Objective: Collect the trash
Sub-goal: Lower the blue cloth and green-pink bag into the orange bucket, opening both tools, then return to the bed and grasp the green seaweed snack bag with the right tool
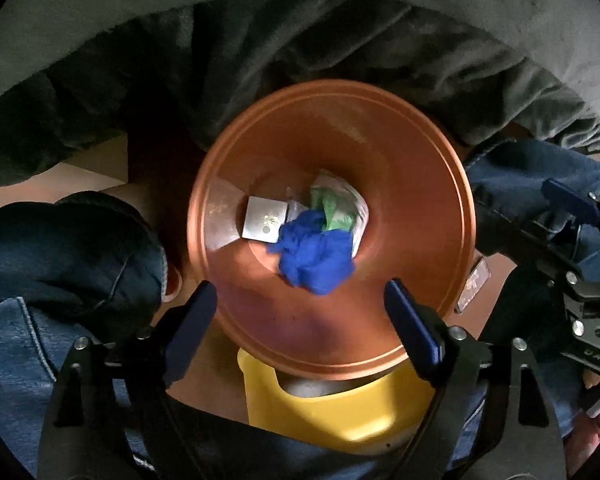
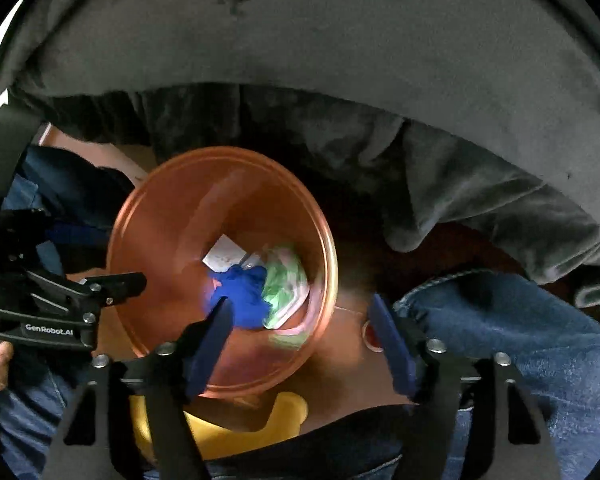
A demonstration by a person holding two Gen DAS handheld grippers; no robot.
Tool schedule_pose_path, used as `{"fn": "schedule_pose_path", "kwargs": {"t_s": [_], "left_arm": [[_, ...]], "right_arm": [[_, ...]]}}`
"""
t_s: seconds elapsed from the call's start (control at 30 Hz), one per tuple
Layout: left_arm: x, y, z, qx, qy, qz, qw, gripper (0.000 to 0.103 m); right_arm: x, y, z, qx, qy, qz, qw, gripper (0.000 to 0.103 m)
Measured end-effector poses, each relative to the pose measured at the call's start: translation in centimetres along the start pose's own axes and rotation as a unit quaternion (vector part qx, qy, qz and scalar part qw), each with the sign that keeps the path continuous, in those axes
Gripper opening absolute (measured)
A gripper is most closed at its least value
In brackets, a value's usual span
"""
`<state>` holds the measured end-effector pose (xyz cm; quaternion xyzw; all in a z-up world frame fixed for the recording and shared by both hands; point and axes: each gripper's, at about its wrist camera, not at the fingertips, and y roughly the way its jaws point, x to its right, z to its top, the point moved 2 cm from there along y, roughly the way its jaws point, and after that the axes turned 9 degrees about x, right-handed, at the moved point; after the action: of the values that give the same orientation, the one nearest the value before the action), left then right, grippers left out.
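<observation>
Both grippers — left point(image 1: 300, 316) and right point(image 2: 300, 340) — hang released, empty, above the orange bin point(image 1: 432, 184), so the blue wad point(image 1: 316, 260) lies inside with other trash.

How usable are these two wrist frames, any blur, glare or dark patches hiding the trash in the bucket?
Left wrist: the orange bucket rim is motion-smeared, but the blue wad and silver packet stay readable; the grey cloth above is dim, and fisheye corners are black. Right wrist: heavier blur, the green wrapper is smeared, and the gripper finger overlaps the blue wad; no strong glare.
</observation>
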<state>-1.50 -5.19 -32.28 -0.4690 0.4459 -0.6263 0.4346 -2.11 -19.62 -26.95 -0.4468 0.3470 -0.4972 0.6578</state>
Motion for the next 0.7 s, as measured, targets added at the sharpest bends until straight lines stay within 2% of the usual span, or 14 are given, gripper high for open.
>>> {"fn": "schedule_pose_path", "kwargs": {"t_s": [0.17, 0.47, 0.6, 0.7], "left_arm": [[0.2, -0.5, -0.1, 0.001, 0.002, 0.004, 1.0000, 0.084], [0.3, -1.1, -0.2, 0.015, 0.011, 0.008, 0.9998, 0.084], [0.4, -2.1, -0.2, 0.028, 0.011, 0.009, 0.9995, 0.084], [0.8, -3.8, -0.1, 0.051, 0.020, 0.011, 0.9984, 0.084]], "right_arm": [[0.3, -0.9, 0.7, 0.000, 0.012, 0.003, 1.000, 0.073], [0.7, -1.1, -0.2, 0.011, 0.022, 0.006, 1.000, 0.077], [1.2, -2.2, 0.1, 0.024, 0.033, 0.011, 0.999, 0.077], [1.4, -3.7, 0.6, 0.043, 0.038, 0.017, 0.998, 0.077]]}}
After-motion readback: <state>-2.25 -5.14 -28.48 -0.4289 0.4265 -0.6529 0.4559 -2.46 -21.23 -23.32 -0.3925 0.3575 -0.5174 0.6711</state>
